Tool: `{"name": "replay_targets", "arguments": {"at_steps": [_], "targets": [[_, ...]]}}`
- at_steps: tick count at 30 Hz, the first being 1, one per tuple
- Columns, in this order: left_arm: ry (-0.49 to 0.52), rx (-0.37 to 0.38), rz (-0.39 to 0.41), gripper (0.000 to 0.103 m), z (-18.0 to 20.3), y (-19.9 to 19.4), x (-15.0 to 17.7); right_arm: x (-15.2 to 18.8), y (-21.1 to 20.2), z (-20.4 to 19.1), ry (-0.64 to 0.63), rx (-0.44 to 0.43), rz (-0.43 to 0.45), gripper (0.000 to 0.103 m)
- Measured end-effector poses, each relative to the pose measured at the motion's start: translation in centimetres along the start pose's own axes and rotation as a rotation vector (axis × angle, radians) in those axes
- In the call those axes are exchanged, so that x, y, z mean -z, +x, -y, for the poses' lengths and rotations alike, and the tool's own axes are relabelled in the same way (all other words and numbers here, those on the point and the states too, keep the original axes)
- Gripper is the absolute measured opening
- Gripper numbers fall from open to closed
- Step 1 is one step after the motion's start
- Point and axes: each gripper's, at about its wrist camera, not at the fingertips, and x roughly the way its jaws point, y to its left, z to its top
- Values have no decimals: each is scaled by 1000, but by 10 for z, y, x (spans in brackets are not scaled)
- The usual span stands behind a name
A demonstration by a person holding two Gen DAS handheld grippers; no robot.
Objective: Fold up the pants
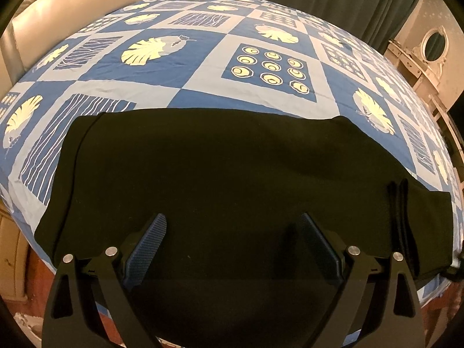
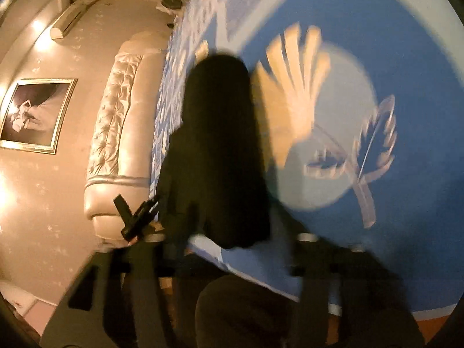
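Black pants point(image 1: 220, 174) folded flat across the near edge of the blue patterned bedspread point(image 1: 203, 58), waistband end toward 3 o'clock. Left gripper point(image 1: 233, 243) tipped steeply down over the cloth at 6 o'clock, fingers spread wide, gripping nothing. Right gripper point(image 2: 232, 249) blurred and rolled sideways, aimed along the pants toward 12 o'clock, jaws apart.
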Motion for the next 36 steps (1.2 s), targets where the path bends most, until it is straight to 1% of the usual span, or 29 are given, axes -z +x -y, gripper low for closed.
{"name": "replay_targets", "arguments": {"at_steps": [1, 3, 4, 7, 9, 12, 13, 14, 15, 16, 18, 21, 23, 24, 25, 27, 28, 29, 30, 31, 33, 34, 36], "targets": [[-2, -2, 0, 92, 0, 0, 0, -6, -6, -3, -9, 5, 27, 83], [-7, -4, 1, 92, 1, 0, 0, -25, -5, -6, -20, 12, 43, 83], [-8, -6, 0, 92, 1, 0, 0, -34, 0, -5, -14, 10, 49, 83], [-2, -7, 1, 92, 2, 0, 0, -55, 27, 0, 4, -3, 24, 83], [5, -7, 1, 92, 3, 0, 1, -64, 44, -6, -15, -3, 19, 83], [10, -14, 0, 92, 4, 0, 1, -78, 59, -12, -31, -35, 20, 82], [12, -16, 0, 92, 4, 0, 1, -79, 63, -12, -34, -39, 21, 70], [14, -17, 0, 92, 4, 0, 1, -80, 65, -10, -40, -35, 25, 61], [15, -17, 0, 92, 4, -1, 2, -80, 66, -5, -28, -15, 31, 37], [15, -15, 1, 92, 4, -1, 2, -80, 67, 5, 5, 0, 39, 27], [15, -17, 1, 92, 5, -1, 2, -79, 66, 17, 37, -18, 56, 22], [28, -24, 2, 92, 6, 0, 3, -80, 67, 15, 34, -20, 47, 24], [38, -27, 2, 92, 7, 0, 3, -80, 66, 17, 62, -49, 44, 29], [39, -27, 3, 92, 7, -1, 3, -79, 65, 15, 70, -61, 43, 36], [38, -25, 3, 92, 7, -1, 3, -78, 61, 13, 66, -55, 48, 45], [31, -19, 3, 92, 6, -1, 2, -78, 43, 2, 22, 26, 105, 56], [26, -18, 3, 92, 5, 0, 2, -78, 35, -6, -1, 65, 145, 56], [23, -16, 3, 92, 5, 0, 2, -77, 27, -15, -20, 82, 183, 56], [21, -15, 3, 92, 5, 0, 2, -76, 23, -20, -30, 66, 191, 56], [20, -13, 4, 92, 5, -1, 2, -75, 22, -25, -30, 49, 181, 56], [19, -9, 4, 92, 4, -1, 2, -68, 25, -31, -18, 96, 156, 58], [17, -6, 4, 92, 4, -1, 1, -62, 24, -30, -6, 115, 151, 64], [11, 0, 6, 92, 3, -1, 1, -55, 23, -24, 25, 143, 140, 68]]}}
